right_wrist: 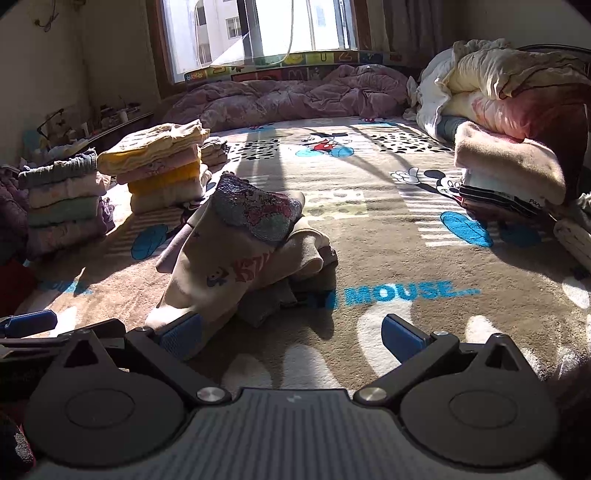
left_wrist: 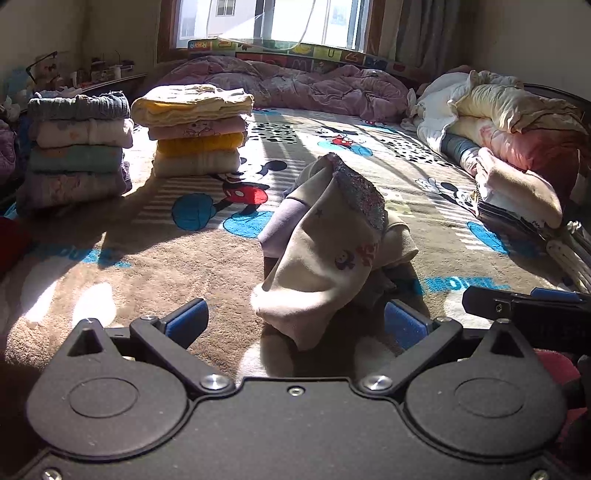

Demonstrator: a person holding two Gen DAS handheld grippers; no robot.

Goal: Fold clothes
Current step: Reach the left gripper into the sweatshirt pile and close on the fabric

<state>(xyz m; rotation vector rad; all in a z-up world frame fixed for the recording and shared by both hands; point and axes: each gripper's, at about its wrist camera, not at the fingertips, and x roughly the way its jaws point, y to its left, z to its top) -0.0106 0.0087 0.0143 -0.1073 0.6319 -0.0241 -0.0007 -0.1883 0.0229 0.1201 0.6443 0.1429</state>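
On the Mickey Mouse blanket [left_wrist: 155, 258] in front of me lay the cream garment [left_wrist: 317, 266], crumpled into a heap with its sequinned patch [left_wrist: 360, 195] pointing up and a lilac sleeve [left_wrist: 280, 225] sagging to the left. My left tongs [left_wrist: 295, 321] stood wide, one blue pad on either side of the garment's near edge, gripping nothing. My right tongs [right_wrist: 291, 336] were wide as well; their left pad [right_wrist: 181, 338] sat against the garment's lower corner, while the right pad hung over bare blanket near the blue "MOUSE" lettering [right_wrist: 410, 290].

Two stacks of folded clothes stood well beyond the heap on the left: a yellow-topped stack [left_wrist: 195, 129] and, beside it, a grey-topped stack [left_wrist: 77, 147]. A rumpled pink quilt [left_wrist: 295, 86] stretched under the window [left_wrist: 273, 22], and piled bedding [left_wrist: 509, 144] crowded the right side. Between my tongs and the garment nothing stood in the way.
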